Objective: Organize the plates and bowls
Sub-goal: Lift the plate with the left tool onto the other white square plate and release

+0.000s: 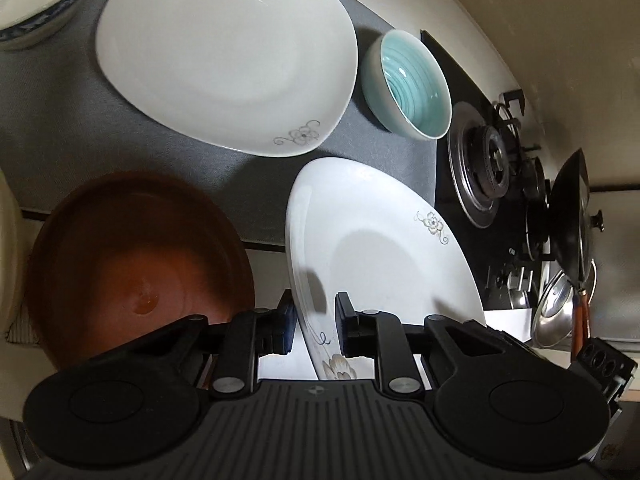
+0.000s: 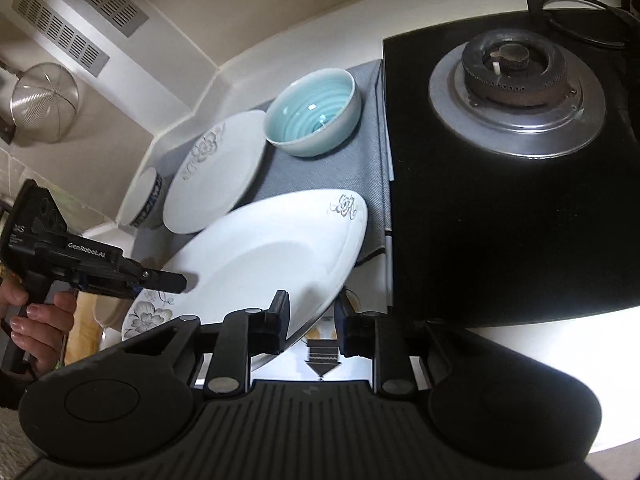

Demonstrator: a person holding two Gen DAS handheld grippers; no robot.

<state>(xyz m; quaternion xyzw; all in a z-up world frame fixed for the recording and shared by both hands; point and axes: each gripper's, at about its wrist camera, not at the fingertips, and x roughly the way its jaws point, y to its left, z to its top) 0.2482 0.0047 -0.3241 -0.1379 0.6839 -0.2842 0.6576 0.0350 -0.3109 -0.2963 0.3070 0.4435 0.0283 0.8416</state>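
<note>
A white square plate with flower prints is held tilted above the counter's front edge. My left gripper is shut on its near rim; it shows from the side in the right wrist view. My right gripper straddles the plate's right rim with a gap at the right finger. A second flowered white plate lies on the grey mat. A teal bowl stands beside it. A brown dish sits lower left.
A blue-patterned white bowl stands at the mat's far left. A black gas hob with burner lies to the right, with a black wok and steel lids beyond. A wire strainer hangs on the wall.
</note>
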